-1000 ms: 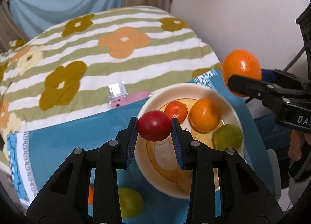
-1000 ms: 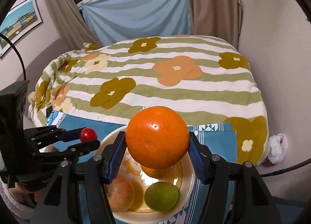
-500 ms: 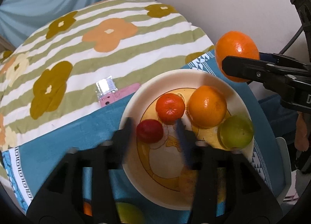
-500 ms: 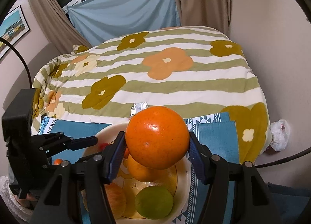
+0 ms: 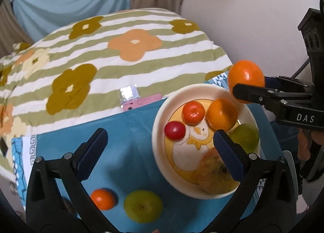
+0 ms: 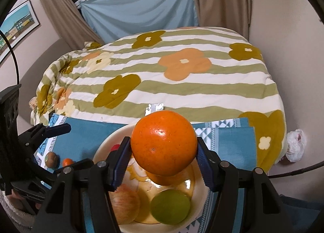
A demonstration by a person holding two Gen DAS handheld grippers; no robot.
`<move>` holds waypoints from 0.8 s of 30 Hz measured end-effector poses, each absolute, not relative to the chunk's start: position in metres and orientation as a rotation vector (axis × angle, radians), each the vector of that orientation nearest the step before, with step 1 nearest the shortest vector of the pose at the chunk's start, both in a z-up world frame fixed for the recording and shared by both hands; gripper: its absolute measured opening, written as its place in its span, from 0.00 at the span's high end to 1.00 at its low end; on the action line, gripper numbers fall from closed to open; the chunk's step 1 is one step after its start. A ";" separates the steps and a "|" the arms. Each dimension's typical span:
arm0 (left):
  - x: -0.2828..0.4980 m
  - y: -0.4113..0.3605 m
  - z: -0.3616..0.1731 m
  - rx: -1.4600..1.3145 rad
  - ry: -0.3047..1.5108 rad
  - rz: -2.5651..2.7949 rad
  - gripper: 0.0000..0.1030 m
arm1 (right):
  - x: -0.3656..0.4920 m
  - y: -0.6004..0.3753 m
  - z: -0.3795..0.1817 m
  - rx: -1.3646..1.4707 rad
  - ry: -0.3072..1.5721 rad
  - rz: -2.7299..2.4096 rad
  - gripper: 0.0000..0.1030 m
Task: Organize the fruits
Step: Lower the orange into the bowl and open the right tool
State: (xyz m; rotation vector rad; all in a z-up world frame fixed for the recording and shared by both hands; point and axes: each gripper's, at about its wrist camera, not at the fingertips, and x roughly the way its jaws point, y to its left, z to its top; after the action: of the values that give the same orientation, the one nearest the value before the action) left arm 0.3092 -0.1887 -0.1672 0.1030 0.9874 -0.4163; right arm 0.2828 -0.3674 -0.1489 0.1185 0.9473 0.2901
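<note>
**Fruit gathered in the bowl, one orange held above it**

Left wrist view: Left gripper [image 5: 160,145] seen with jaws opening wide, nothing between the pads, hanging over the blue cloth [image 5: 129,131] and the near rim of the cream bowl [image 5: 157,131]. Inside the bowl lay a small red fruit [image 5: 174,130], a tangerine [image 5: 193,112], an orange [image 5: 222,113], a green fruit [image 5: 246,136] and an apple [image 5: 214,172], partly blurred. On the cloth outside the bowl sat another small tangerine [image 5: 102,199] beside a second green fruit [image 5: 143,206]. Beyond the cloth, spread over the bed, lay a striped flowered quilt [image 5: 101,50]. At right, held above the bowl's far rim, was a large orange [image 5: 246,79].

Right wrist view: Right gripper [image 6: 163,161] found pinching the large orange [image 6: 163,143] between both blue pads, clear above the bowl [image 6: 105,150]. Below it showed the apple [image 6: 124,205] and the green fruit [image 6: 170,206]. At left, on the cloth, sat a kiwi [image 6: 51,159] next to the small tangerine [image 6: 67,162], with the left gripper's arms spread nearby.
</note>
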 end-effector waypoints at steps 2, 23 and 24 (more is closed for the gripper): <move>0.304 -0.184 -0.167 0.095 0.990 -0.397 0.00 | 0.281 -0.361 -0.150 0.109 0.951 0.316 0.44; 0.237 -0.138 -0.174 -0.013 1.009 -0.185 0.00 | 0.263 -0.328 -0.177 0.035 0.901 0.497 0.19; 0.236 -0.138 -0.173 -0.015 1.009 -0.180 0.00 | 0.261 -0.330 -0.173 0.044 0.878 0.500 0.01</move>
State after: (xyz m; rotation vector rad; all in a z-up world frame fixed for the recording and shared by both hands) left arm 0.2361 -0.1375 -0.1730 -0.0150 1.0086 -0.1796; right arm 0.2613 -0.3301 -0.1733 0.0440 0.8783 0.5003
